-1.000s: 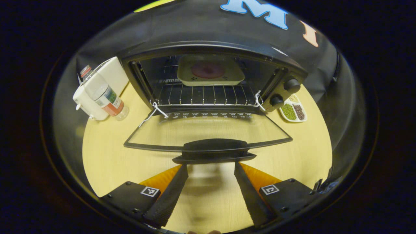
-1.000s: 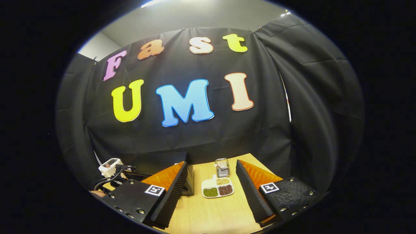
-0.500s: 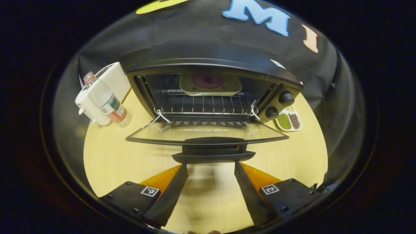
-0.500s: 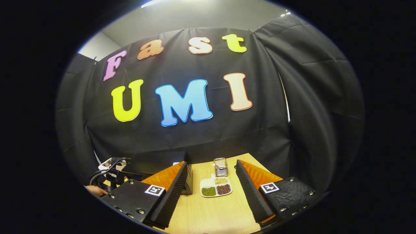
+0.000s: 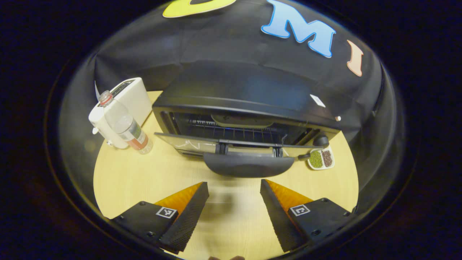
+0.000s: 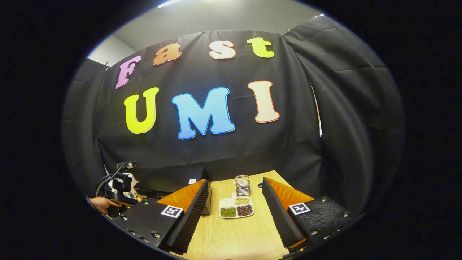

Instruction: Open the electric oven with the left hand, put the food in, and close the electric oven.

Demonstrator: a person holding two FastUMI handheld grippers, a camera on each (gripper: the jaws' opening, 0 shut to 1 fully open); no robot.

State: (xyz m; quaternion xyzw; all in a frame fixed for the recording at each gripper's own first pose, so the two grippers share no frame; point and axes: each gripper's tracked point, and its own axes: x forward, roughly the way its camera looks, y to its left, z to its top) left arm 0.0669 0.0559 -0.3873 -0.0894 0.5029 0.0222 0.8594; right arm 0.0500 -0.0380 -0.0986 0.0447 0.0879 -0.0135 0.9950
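Note:
The black electric oven (image 5: 238, 90) stands at the middle of the table, its glass door (image 5: 191, 144) swung partway up and still ajar. Through the gap I see the wire rack and the front edge of a pale plate (image 5: 236, 121) with the food inside. The door handle (image 5: 248, 164) hangs just beyond my left gripper (image 5: 234, 183), which is open with nothing between its fingers. My right gripper (image 6: 235, 181) is open too, held above the table to the right of the oven (image 6: 169, 178). A hand holds the left gripper (image 6: 117, 186) at the far left.
A white toaster (image 5: 131, 95) and a plastic bottle (image 5: 124, 124) stand left of the oven. A divided dish of beans (image 6: 236, 209) and a small glass jar (image 6: 243, 185) sit to its right. Light wooden table (image 5: 144, 180) lies in front.
The oven door has swung up from lying flat to partly closed. The left gripper has risen and now looks down on the oven's top. The right gripper has hardly moved.

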